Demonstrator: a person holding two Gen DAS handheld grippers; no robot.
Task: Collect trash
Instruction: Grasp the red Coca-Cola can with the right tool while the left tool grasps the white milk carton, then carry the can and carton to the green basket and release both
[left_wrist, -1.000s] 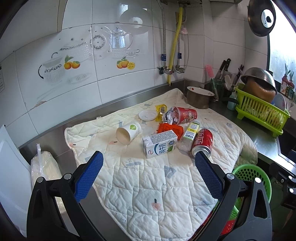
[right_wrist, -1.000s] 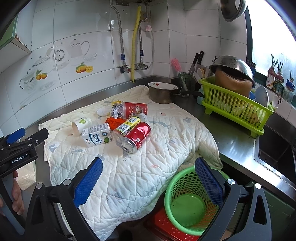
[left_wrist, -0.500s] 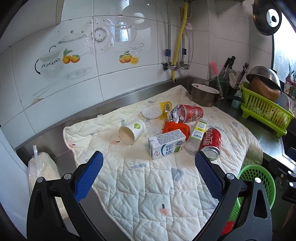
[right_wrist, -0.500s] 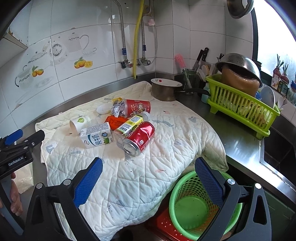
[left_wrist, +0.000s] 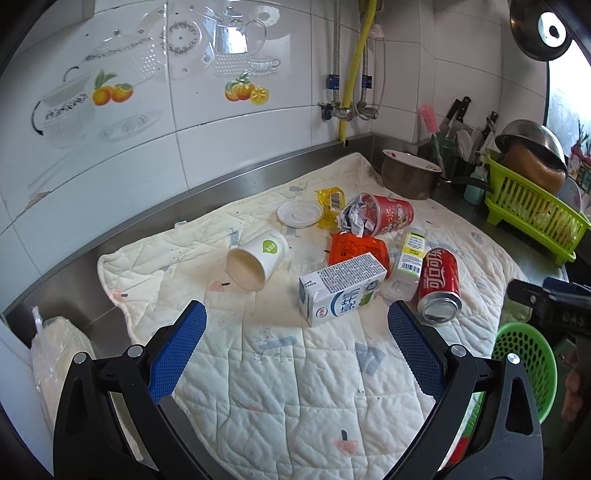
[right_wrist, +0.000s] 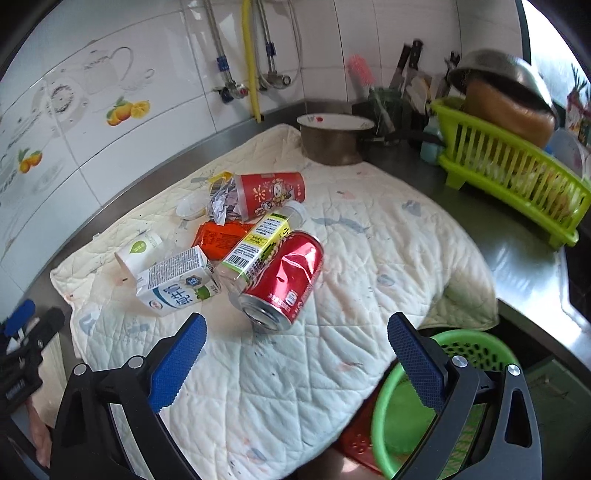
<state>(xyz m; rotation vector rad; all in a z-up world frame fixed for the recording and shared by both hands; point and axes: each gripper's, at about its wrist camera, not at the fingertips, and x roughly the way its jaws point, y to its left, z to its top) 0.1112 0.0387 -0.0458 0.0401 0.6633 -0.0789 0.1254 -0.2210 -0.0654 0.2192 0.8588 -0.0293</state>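
Tongs (right_wrist: 295, 354) gaping, empty | red can (right_wrist: 282, 280) just ahead, between tips

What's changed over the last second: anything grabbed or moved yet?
Nothing grabbed. Both grippers, left and right, have closed in on the trash pile, jaws open and empty; the can now sits just ahead of the right one. Carton, cup and green basket haven't shifted.

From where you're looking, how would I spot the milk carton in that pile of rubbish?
Find the quilted cream mat spread over the steel counter; the rubbish lies in a cluster on it. On the near side of that cluster the milk carton lies on its side, the only boxy piece, white with blue lettering, beside the red can.
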